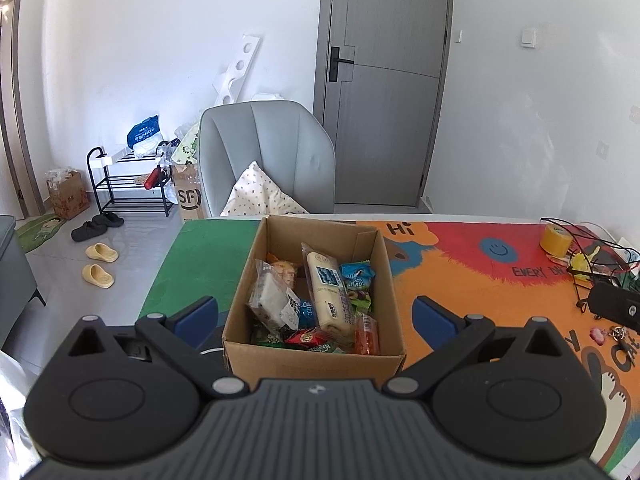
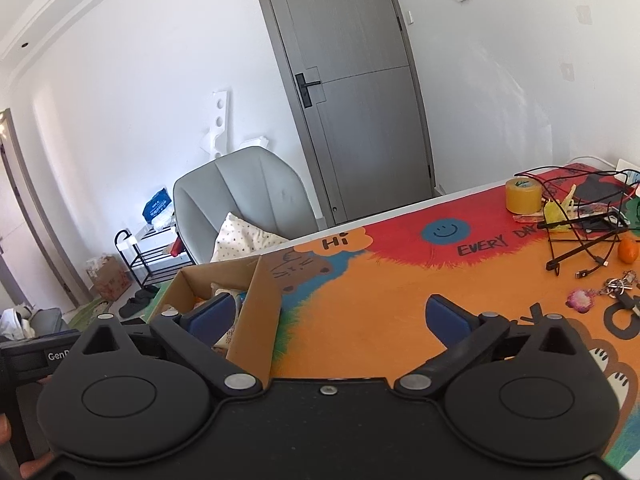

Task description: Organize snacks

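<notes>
Only the left wrist view looks down into the open cardboard box (image 1: 312, 292), where crinkly plastic snack packets (image 1: 320, 300) lie heaped, a long pale one (image 1: 328, 292) on top. The right wrist view catches just the box's corner (image 2: 260, 312) and more of the counter's (image 2: 380, 312) bright cartoon mat: a yellow tape roll (image 2: 523, 196), black cables (image 2: 580, 240), an orange fruit (image 2: 629, 250). The left tongs (image 1: 316, 314) stand released, blue pads either side of the box. The right tongs (image 2: 328, 320) are released too, straddling the box's right wall, gripping nothing.
</notes>
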{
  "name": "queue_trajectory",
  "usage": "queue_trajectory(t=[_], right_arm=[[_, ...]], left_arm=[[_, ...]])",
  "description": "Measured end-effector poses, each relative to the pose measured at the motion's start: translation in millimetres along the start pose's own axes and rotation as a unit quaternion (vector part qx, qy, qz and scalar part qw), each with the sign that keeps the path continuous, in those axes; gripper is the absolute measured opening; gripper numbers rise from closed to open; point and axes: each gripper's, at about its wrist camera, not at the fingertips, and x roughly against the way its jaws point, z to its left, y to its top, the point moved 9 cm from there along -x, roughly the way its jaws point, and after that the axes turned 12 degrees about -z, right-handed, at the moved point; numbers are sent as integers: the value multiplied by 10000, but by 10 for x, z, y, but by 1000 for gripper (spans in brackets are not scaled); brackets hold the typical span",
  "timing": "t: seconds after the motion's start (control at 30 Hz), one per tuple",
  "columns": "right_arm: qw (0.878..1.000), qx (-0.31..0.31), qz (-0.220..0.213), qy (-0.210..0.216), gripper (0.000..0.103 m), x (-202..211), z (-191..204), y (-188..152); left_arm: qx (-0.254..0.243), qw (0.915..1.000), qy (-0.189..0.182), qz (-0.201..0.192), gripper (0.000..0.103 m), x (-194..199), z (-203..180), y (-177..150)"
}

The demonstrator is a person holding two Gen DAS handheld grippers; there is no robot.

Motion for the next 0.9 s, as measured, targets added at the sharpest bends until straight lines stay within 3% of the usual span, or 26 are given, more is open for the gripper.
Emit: queue_trajectory(t=[0.53,0.9], right_arm=[[9976,643,177,-156,103,430,176,27],[9977,549,349,-212,103,498,147,-31]], left_arm=[[-332,9993,-103,-165,103,460,162,58],[-370,9992,-133,-64,103,496,284,20]])
